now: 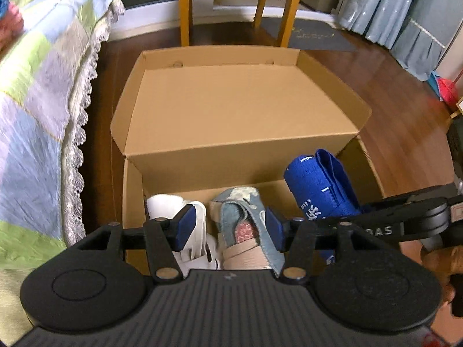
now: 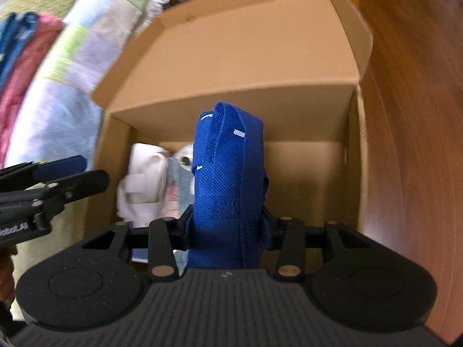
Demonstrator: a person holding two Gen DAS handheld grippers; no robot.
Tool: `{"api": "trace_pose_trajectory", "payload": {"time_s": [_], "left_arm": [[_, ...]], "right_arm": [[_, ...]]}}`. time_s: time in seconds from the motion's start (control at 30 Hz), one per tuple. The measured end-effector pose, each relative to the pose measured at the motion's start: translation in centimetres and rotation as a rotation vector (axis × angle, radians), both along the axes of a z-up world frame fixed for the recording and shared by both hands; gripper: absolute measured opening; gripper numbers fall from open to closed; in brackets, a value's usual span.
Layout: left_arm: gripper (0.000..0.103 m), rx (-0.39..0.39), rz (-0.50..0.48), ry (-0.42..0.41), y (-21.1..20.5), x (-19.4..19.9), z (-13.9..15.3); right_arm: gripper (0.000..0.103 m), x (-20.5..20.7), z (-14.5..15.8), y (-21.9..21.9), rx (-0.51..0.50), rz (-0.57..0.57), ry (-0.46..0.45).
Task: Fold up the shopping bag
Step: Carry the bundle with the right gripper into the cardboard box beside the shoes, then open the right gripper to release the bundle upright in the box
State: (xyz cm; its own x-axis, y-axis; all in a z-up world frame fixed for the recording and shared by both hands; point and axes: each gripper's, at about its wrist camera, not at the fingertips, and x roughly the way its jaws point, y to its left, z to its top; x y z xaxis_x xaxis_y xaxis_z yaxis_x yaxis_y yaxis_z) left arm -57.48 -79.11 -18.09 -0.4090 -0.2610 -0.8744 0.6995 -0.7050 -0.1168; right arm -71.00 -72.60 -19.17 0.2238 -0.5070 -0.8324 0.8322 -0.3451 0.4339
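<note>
**Blue bag in right gripper, over the box**

I find the blue bag folded into a compact bundle and clamped between the pads of my right gripper. Its long axis runs straight out along the fingers, away from the camera, with the folded end and the handle loops at the far tip. The bundle hangs over the open box, toward the box's right side; that corner of the floor looks bare.

My left gripper holds nothing. Its jaws stand apart, with no pad pressing on anything. It hovers over the near edge of the box, above the two bundles already inside: a white bag at the box's left and a grey bag at its middle. Seen from the left wrist, the blue bag sits to the right of the grey one, with the right gripper's arm crossing in front of it.

The lid is tipped back beyond the box, leaving the opening clear.

My judgement: folding appears done and the step in hand is stowing. The free slot lies below and ahead of the right gripper, right of the grey bag. The right hand is nearer and already carries the load; the left has no evident part. The risk is the bundle springing open on release, as the fabric looks soft.
</note>
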Motion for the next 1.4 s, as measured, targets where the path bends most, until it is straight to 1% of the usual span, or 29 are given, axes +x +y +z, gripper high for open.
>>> {"api": "trace_pose_trajectory", "payload": {"time_s": [0.2, 0.37, 0.47, 0.77, 1.0, 1.1, 1.17, 1.4], "left_arm": [[0.058, 0.009, -0.020, -0.007, -0.6, -0.8, -1.0], [0.058, 0.032, -0.033, -0.029, -0.4, -0.4, -2.3], [0.058, 0.046, -0.036, -0.021, -0.2, -0.1, -2.7], [0.058, 0.052, -0.035, -0.004, -0.2, -0.4, -2.8], [0.058, 0.055, -0.035, -0.023, -0.2, -0.3, -3.1], [0.058, 0.052, -0.038, -0.023, -0.2, -0.3, -3.1], [0.058, 0.051, -0.038, -0.025, -0.2, -0.4, -3.2], [0.058, 0.048, -0.046, -0.037, 0.1, -0.3, -3.3]], "right_arm": [[0.040, 1.0, -3.0, -1.4, 0.059, -0.077, 0.053], [0.040, 1.7, -4.9, -1.8, 0.101, -0.082, 0.060], [0.040, 1.8, -5.9, -2.1, 0.113, -0.094, 0.061], [0.045, 2.2, -7.7, -2.6, 0.128, -0.108, 0.058], [0.048, 2.8, -8.5, -2.7, 0.130, -0.136, 0.013], [0.056, 3.3, -8.5, -2.7, 0.132, -0.128, 0.025], [0.065, 3.4, -8.3, -2.6, 0.125, -0.130, 0.028], [0.074, 4.2, -7.5, -2.2, 0.098, -0.125, 0.028]]}}
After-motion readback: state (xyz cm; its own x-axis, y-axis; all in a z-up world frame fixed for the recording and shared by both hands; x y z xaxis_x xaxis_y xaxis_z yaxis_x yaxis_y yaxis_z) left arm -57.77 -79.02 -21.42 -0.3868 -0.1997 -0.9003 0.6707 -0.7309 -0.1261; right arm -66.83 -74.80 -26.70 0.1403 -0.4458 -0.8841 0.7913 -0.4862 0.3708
